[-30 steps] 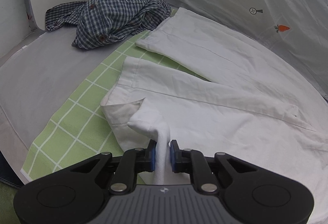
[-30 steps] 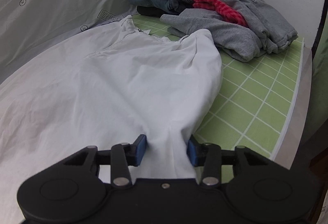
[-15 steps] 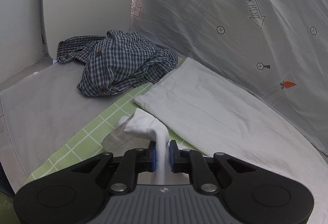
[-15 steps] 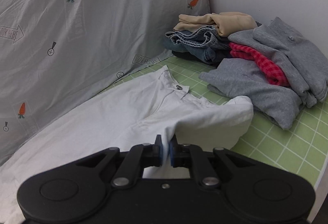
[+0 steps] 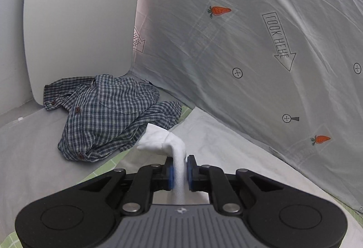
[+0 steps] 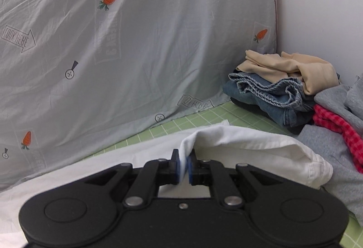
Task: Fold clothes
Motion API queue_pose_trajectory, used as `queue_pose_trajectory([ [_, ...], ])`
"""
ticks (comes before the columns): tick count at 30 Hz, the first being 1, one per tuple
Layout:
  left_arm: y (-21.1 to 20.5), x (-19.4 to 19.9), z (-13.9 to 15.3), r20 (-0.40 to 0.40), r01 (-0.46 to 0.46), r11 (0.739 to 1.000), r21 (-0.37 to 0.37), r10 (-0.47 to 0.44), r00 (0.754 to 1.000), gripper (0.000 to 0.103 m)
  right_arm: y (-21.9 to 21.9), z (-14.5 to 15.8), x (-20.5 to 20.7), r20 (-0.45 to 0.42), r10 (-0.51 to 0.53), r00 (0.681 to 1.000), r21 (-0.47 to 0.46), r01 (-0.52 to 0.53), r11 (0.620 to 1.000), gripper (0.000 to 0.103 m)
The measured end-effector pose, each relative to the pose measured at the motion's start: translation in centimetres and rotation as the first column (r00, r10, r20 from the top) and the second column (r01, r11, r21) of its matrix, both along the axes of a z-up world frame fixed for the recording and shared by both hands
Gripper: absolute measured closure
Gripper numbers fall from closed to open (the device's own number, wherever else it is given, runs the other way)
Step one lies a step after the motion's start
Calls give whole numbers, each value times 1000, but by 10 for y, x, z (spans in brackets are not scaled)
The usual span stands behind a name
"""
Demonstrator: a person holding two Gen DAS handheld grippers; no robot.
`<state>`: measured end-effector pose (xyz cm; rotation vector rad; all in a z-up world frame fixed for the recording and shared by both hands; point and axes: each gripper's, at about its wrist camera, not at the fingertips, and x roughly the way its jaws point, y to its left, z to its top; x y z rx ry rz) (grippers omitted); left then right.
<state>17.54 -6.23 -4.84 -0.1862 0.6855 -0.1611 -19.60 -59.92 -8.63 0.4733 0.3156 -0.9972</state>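
White trousers (image 5: 226, 148) lie on a green checked mat (image 6: 204, 116). My left gripper (image 5: 180, 170) is shut on a bunched leg end of the trousers, lifted above the table, with the cuff flopping over towards a crumpled blue checked shirt (image 5: 106, 111). In the right wrist view my right gripper (image 6: 184, 167) is shut on a pinch of the trousers (image 6: 249, 146) near the waist end, also raised, and the cloth drapes to the right beside a grey garment (image 6: 329, 143).
A grey sheet (image 5: 249, 55) printed with carrots and arrows hangs behind the table. At the far right stands a pile of clothes: beige (image 6: 290, 68), denim (image 6: 267, 96), red checked (image 6: 335, 125) and grey. A grey cloth (image 5: 29, 141) covers the left end of the table.
Both grippers rose and moved towards the back sheet, carrying the near edge of the trousers up. The right gripper's jaws closed from wide apart to pinched on the cloth.
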Motion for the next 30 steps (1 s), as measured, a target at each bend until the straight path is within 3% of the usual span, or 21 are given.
queue_pose_trajectory([
  [3, -28, 29, -3, 6, 19, 999, 43, -19, 1000, 90, -20, 11, 28, 24, 10, 1000, -26, -9, 1000, 96],
  [7, -63, 63, -40, -61, 36, 994, 104, -30, 998, 90, -42, -21, 75, -107, 11, 994, 6, -11, 1000, 96],
  [10, -73, 79, -46, -80, 35, 996, 85, -28, 996, 90, -56, -25, 91, -106, 11, 994, 32, -8, 999, 96],
  [14, -87, 94, -30, -19, 37, 996, 85, -36, 999, 90, -69, -8, 109, -60, 6, 998, -20, -7, 1000, 96],
  [17, -102, 115, -52, -45, 28, 995, 100, -24, 999, 90, -79, -26, 134, -128, 14, 992, -32, -19, 999, 95],
  [20, -110, 135, -77, -122, 19, 996, 84, -9, 992, 90, -94, -52, 159, -204, 20, 979, 35, -13, 999, 95],
  [25, -129, 169, -78, -63, 63, 994, 86, -58, 996, 89, -122, -49, 189, -162, 43, 986, 33, -38, 999, 95],
  [28, -135, 182, -79, -22, 53, 997, 56, -52, 998, 78, -131, -56, 211, -209, 66, 976, 23, -62, 998, 87],
  [29, -135, 181, -78, -13, 47, 998, 53, -46, 999, 72, -130, -58, 216, -240, 66, 968, 15, -64, 998, 75],
  [30, -135, 180, -77, -3, 40, 998, 49, -40, 999, 67, -128, -60, 221, -271, 66, 960, 7, -66, 998, 56],
])
